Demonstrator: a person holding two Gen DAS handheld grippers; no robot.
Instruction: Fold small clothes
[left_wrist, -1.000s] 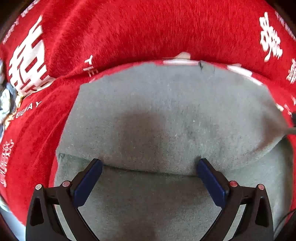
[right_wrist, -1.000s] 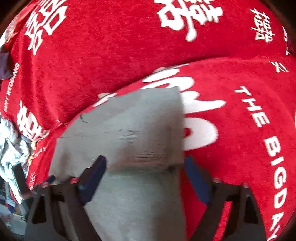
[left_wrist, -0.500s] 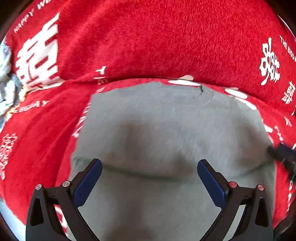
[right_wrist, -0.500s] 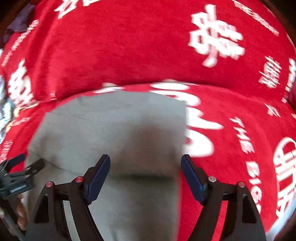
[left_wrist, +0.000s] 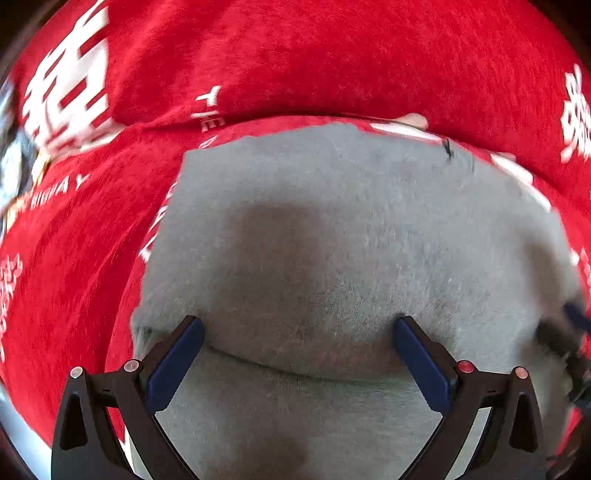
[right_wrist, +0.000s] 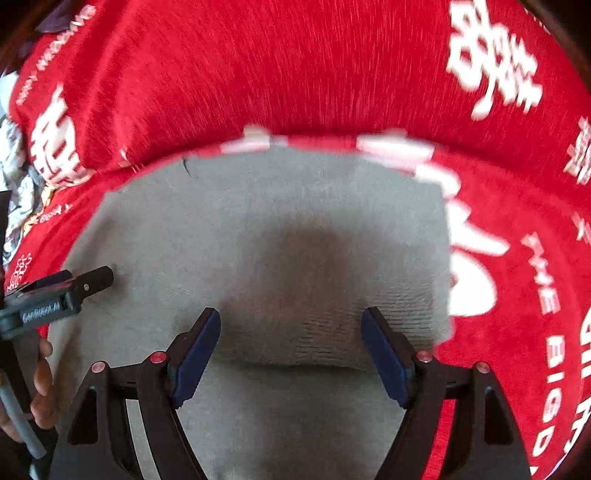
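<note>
A small grey garment lies folded over itself on a red cloth; its folded edge runs just in front of both grippers. It also shows in the right wrist view. My left gripper is open and empty, just above the fold near the garment's left part. My right gripper is open and empty over the ribbed right end. The left gripper's tip shows at the left in the right wrist view.
The red cloth with white lettering covers the whole surface and rises in a ridge behind the garment. A pile of crumpled grey-white clothes lies at the far left edge.
Both grippers stayed open. The views shifted over the garment, and the right gripper moved left so more of the grey cloth lies in front of it.
</note>
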